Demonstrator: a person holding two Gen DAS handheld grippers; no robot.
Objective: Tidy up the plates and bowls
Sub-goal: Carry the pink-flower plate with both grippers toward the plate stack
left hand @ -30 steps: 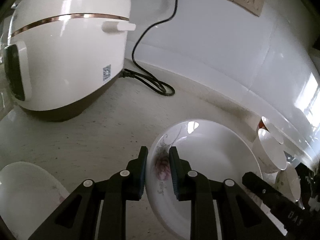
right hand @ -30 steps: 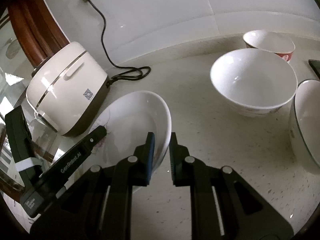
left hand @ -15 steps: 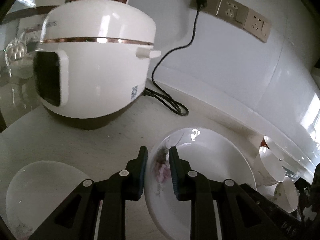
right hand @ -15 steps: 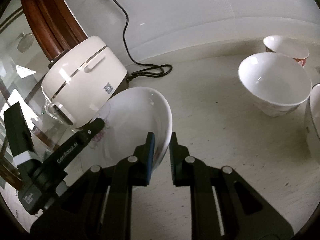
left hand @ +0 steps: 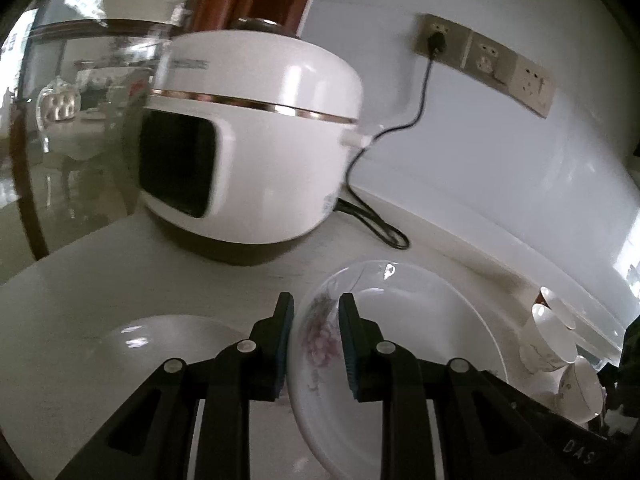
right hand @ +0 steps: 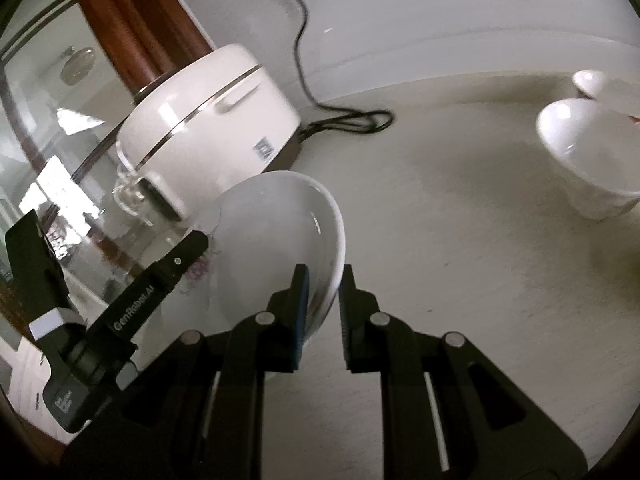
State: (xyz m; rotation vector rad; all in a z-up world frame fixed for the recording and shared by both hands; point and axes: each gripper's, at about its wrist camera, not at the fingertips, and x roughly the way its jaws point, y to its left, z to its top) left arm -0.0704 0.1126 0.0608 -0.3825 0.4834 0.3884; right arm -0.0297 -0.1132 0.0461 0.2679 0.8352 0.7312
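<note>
A white deep plate with a pink flower print [left hand: 404, 344] is held off the counter by both grippers. My left gripper [left hand: 314, 344] is shut on its left rim, and my right gripper [right hand: 323, 304] is shut on its right rim [right hand: 280, 240]. The left gripper's body [right hand: 132, 312] shows in the right wrist view. A second white plate [left hand: 160, 344] lies on the counter below and left of the held one. White bowls [right hand: 588, 152] stand at the right, apart from the grippers.
A white rice cooker [left hand: 256, 152] stands at the back left, its black cord [left hand: 372, 216] running to a wall socket [left hand: 436, 40]. A glass panel [left hand: 72, 120] borders the counter's left edge. Small bowls [left hand: 552, 336] sit by the wall at right.
Both grippers carried the flowered plate leftward toward the counter's left end. The second plate came further into the left wrist view, and the bowls slid to the right edge.
</note>
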